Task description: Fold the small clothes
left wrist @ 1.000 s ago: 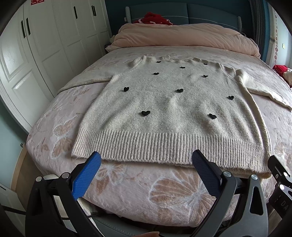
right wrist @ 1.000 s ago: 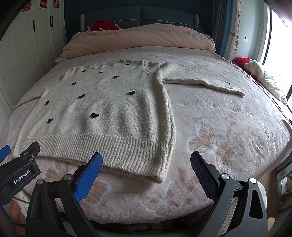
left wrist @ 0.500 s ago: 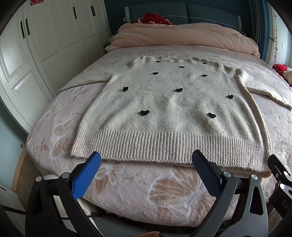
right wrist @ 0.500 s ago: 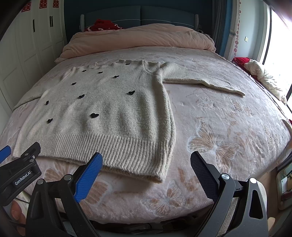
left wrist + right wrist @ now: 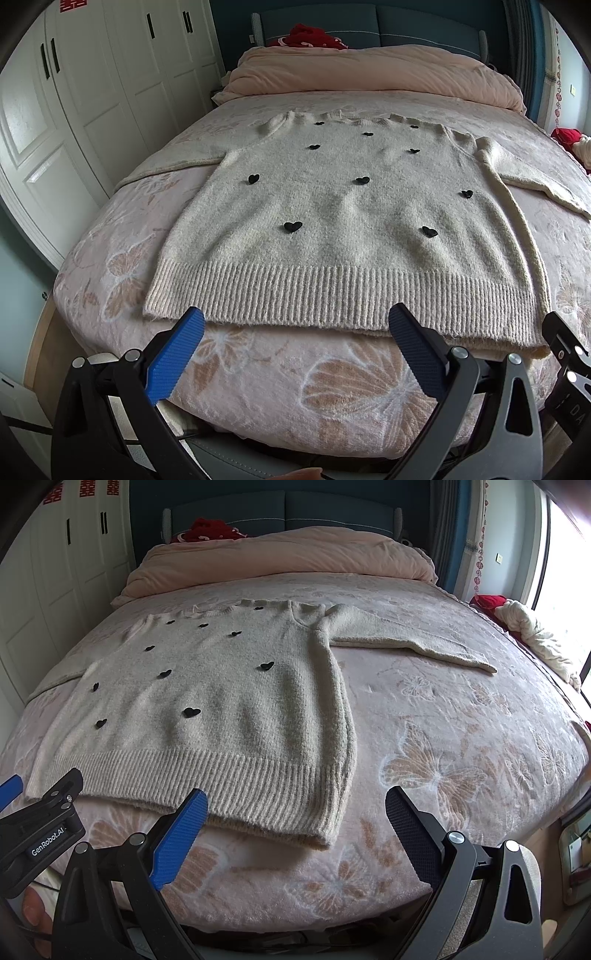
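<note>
Cream sweater (image 5: 343,221) flat on bed (image 5: 122,258), hem nearest both grippers, neck toward the headboard (image 5: 284,513), sleeves spread sideways. Left hand-held gripper (image 5: 295,354) and right hand-held gripper (image 5: 295,834) wide apart, empty, just short of hem. White wardrobe (image 5: 92,92) to the left.

A bed (image 5: 122,266) is covered with a pink spread patterned with butterflies (image 5: 436,771). A pink duvet (image 5: 369,74) is bunched across the far end, below a dark blue headboard (image 5: 288,506). Something red (image 5: 310,35) is seen between the duvet and the headboard. White wardrobe doors (image 5: 92,92) with dark handles are seen to the left. By the window side, a white cloth (image 5: 535,635) and a red item (image 5: 487,601) are seen at the bed's edge.
</note>
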Demonstrator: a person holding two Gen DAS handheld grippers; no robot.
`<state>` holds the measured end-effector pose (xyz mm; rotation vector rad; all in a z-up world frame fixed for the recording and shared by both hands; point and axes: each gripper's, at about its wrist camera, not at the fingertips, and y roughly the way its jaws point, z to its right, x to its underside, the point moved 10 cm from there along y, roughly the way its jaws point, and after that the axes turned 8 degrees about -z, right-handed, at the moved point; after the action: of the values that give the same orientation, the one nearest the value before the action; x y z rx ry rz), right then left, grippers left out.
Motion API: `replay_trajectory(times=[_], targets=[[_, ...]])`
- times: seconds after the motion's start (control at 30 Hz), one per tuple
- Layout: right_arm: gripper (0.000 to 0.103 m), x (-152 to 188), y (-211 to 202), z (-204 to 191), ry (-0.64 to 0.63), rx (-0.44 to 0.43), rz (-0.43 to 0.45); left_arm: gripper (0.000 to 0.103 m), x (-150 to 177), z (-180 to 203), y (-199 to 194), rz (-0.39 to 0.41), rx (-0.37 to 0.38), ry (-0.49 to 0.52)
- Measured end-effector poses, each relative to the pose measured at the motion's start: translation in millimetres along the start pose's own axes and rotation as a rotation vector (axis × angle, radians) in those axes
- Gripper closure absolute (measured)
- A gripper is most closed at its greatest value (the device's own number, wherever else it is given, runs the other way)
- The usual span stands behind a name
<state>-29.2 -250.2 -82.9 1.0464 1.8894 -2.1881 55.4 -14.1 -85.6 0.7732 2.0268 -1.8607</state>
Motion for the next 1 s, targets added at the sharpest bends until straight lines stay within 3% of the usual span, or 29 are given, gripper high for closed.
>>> replay_trajectory(times=[0.67, 0.77, 0.9, 1.0], targets=[[0.007, -2.5, 15.3, 9.4, 0.009, -0.019, -0.019, 0.005, 0.4, 3.4, 6.6, -0.011, 0.014, 0.003], [0.007, -20.8, 26.0, 41.8, 0.058, -0.020, -0.007, 0.005, -5.4, 11.0, 10.2, -0.015, 0.043, 0.007], [0.008, -62.9, 49.5, 121.0, 0.202, -0.041, 0.017, 0.006, -23.9, 22.4, 13.7, -0.002, 0.095, -0.001], [0.008, -101.3, 75.8, 189.4, 0.343, -0.131, 0.049, 0.005, -43.3, 27.1, 19.2, 0.002, 0.144, -0.071]])
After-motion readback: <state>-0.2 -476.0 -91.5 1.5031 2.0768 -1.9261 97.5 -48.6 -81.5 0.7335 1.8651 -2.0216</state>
